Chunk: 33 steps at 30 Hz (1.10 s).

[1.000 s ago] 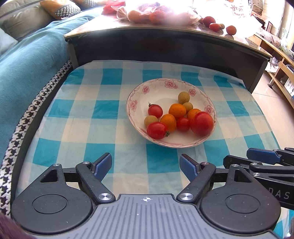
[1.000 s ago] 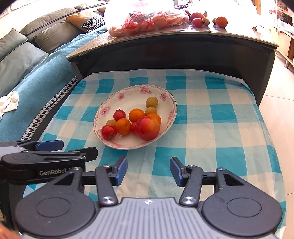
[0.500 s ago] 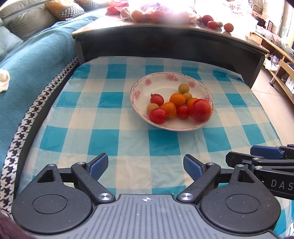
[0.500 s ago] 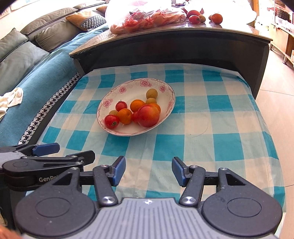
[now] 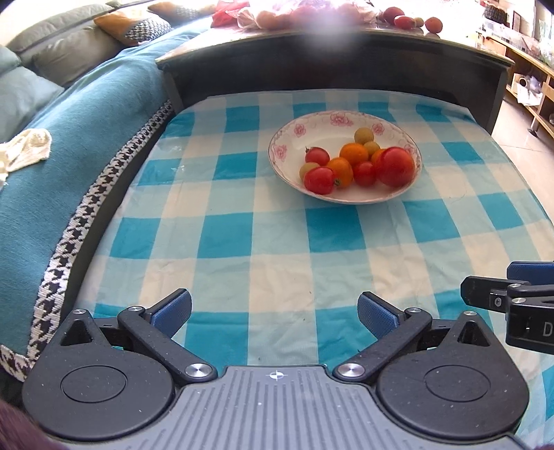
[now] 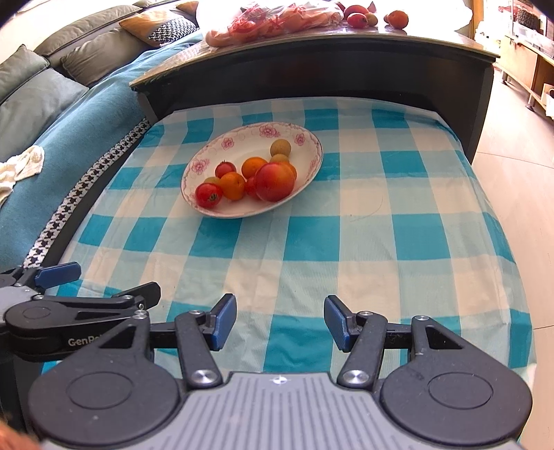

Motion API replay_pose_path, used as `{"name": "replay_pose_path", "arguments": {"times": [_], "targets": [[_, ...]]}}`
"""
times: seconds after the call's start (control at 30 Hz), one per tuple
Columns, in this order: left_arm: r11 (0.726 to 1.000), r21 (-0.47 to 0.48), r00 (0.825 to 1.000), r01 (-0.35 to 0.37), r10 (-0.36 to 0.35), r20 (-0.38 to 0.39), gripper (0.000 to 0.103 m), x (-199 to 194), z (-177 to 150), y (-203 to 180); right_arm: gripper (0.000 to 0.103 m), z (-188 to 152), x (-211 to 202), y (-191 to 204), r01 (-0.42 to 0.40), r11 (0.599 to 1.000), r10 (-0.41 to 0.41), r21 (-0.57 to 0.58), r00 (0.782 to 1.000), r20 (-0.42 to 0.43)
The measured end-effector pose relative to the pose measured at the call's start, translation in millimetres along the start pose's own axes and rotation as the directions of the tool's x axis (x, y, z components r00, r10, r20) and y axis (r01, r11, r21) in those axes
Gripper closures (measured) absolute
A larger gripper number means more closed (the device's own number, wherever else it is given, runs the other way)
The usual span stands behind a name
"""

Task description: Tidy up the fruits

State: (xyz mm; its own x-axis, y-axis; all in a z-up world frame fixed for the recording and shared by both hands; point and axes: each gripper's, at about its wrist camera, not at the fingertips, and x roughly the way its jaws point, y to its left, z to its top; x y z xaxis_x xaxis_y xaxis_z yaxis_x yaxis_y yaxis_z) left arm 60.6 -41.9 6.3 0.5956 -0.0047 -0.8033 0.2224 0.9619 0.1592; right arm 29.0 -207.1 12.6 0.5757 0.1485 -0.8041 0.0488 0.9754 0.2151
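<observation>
Blue-and-white checked cloth point(image 5: 277, 242) is covering the low table on which a white bowl point(image 5: 287, 138) with a pink flower rim is sitting, well ahead of both tools. The bowl is holding the fruits: a large red tomato point(image 5: 396, 166), small red tomatoes point(image 5: 318, 180), orange fruits point(image 5: 353, 153) and pale green round ones point(image 5: 363, 135), all crowding its right half in the left wrist view. The left gripper point(image 5: 273, 311) is hovering over the cloth's near edge, its blue-padded fingers point(image 5: 173, 308) standing wide apart and gripping nothing. The right gripper point(image 6: 279, 322) is hanging just beside it, likewise spread and carrying nothing. More fruit point(image 6: 396, 18) and a plastic bag point(image 6: 270, 22) are lying on the dark raised table point(image 6: 311, 52) behind the cloth.
</observation>
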Motion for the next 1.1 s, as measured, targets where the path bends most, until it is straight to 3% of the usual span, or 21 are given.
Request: {"name": "replay_pose_path", "arguments": {"times": [0.13,0.8,1.1], "targets": [[0.999,-0.024,0.999,0.040,-0.040,-0.013,0.000,-3.3,-8.1,0.4,0.047,-7.9,-1.7,0.7,0.006,1.000,-0.006,0.001,1.000,-0.015],[0.994,-0.079,0.995,0.076,-0.081,-0.063,0.000,-16.4,-35.3,-0.9,0.047,-38.4,-10.8,5.1,0.029,1.000,-0.028,0.011,0.998,-0.050],[0.995,-0.072,0.997,0.065,-0.067,-0.028,0.000,-23.6,-38.6,-0.7,0.047,-45.2,-12.5,6.0,0.028,1.000,-0.027,0.011,0.998,-0.055]]}}
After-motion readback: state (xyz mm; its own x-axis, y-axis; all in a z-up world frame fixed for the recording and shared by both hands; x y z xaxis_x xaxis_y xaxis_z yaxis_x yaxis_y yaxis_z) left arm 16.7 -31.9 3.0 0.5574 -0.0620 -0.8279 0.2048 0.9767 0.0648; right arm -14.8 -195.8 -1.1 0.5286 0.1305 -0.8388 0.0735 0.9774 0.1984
